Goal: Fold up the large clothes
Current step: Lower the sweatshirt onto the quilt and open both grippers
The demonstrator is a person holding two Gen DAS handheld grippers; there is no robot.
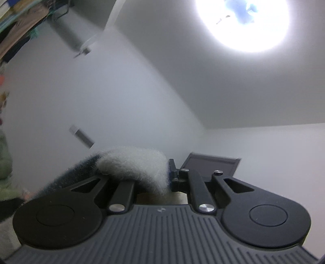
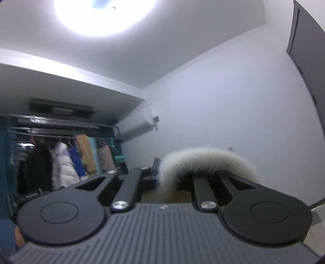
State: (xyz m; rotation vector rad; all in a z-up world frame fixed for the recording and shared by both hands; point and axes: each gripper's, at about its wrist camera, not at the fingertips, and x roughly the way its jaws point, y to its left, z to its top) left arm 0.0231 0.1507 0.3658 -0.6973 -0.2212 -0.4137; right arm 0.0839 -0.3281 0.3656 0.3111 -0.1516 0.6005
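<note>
Now, your left tool (image 1: 169, 178): clamped on fuzzy white-and-navy fleece garment (image 1: 134, 166) | your right tool (image 2: 160, 178): clamped on same shaggy white pile, arching over its linkage | both raised before bare wall (image 2: 223, 101).

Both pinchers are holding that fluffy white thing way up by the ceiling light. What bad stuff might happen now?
1. The left gripper pinches only a small fold of the fluffy white garment. Thick, fuzzy pile might slip out.
2. The right gripper also bites just an edge of the fleece, so one corner could drop and spoil the fold.
3. Both cameras face the ceiling light, so the hanging part is out of sight and may be bunched unnoticed.
</note>
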